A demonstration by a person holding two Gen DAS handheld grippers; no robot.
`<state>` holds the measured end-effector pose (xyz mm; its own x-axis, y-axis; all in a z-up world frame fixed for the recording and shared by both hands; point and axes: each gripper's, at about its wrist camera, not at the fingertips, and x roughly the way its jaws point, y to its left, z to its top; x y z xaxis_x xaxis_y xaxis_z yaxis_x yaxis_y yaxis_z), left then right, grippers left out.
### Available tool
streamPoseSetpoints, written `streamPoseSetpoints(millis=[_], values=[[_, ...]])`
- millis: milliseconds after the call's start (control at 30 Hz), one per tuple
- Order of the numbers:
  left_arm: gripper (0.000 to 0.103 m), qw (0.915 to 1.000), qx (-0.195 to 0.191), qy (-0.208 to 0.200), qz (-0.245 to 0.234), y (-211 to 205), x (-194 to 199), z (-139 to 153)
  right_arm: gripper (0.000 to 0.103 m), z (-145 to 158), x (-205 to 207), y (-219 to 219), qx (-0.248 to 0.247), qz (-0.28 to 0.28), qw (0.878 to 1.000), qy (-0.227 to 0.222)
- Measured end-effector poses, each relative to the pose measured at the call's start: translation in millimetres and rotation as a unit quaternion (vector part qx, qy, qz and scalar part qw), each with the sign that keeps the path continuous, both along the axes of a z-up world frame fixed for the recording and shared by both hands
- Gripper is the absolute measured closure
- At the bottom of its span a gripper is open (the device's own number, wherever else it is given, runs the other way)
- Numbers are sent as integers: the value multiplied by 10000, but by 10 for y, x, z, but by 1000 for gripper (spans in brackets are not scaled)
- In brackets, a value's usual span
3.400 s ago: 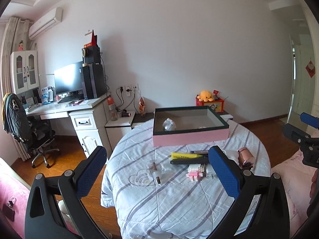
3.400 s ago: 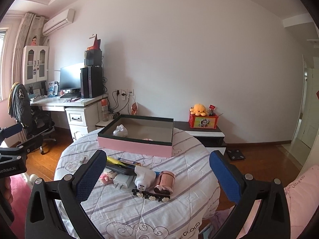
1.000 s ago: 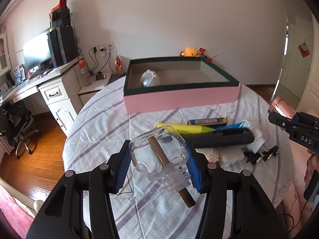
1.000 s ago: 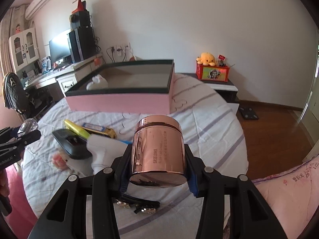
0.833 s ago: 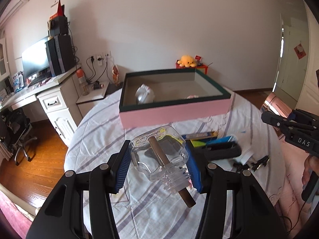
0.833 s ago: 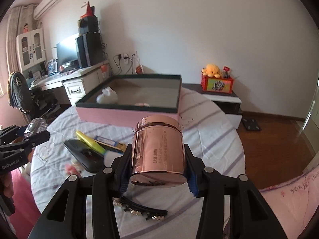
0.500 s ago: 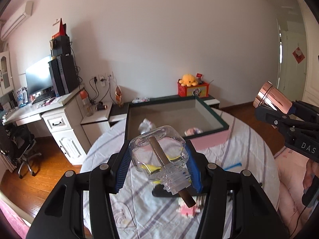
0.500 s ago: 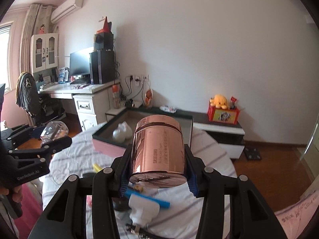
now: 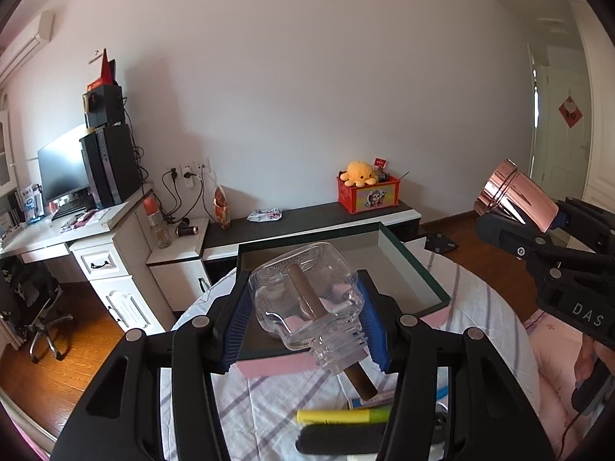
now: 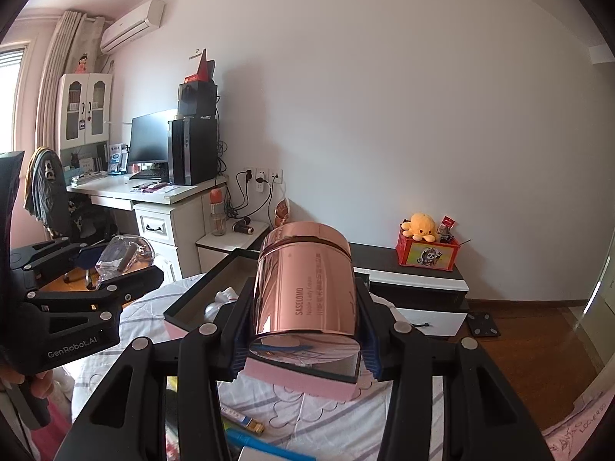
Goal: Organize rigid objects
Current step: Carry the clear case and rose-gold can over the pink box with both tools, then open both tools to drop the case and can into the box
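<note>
Left claw (image 9: 305,320) is clenched on a clear glass bottle (image 9: 307,296) lying sideways, and the right claw (image 10: 303,330) grips a rose-gold jar (image 10: 305,294); both hover near the pink box (image 9: 407,269), likely so they can drop in. Other clutter, a yellow highlighter (image 9: 342,415) among it, waits on the striped cloth-covered desk (image 9: 488,319) at its near edge, in a bedroom.

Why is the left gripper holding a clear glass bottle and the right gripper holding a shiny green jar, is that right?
Not quite: the jar is not green. The right wrist view shows the right gripper clamped on a shiny rose-gold cylindrical jar. The left gripper does hold the clear glass bottle.
</note>
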<state>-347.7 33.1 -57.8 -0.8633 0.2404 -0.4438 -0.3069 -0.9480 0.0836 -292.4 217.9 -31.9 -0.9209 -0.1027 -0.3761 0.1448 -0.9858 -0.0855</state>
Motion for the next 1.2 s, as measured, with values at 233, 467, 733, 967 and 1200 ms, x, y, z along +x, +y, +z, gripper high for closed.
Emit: streamPoseSetpoints(millis=[233, 467, 733, 967, 1200], values=[[50, 9987, -101, -479, -109, 176, -703, -213, 55, -195, -695, -11, 160, 111, 9987, -469], [50, 9930, -356, -1112, -156, 397, -1413, -635, 55, -615, -1373, -45, 301, 235, 9926, -1152], [50, 9861, -602, -1545, -140, 541, -1775, -1062, 55, -1023, -1745, -34, 391, 314, 9840, -1707], [48, 9841, -632, -1659, -112, 554, -1834, -1283, 55, -1218, -1919, 20, 490, 305, 9774, -2035], [21, 9875, -309, -1542, 21, 445, -1791, -1279, 55, -1350, -2021, 63, 493, 210, 9720, -2287]])
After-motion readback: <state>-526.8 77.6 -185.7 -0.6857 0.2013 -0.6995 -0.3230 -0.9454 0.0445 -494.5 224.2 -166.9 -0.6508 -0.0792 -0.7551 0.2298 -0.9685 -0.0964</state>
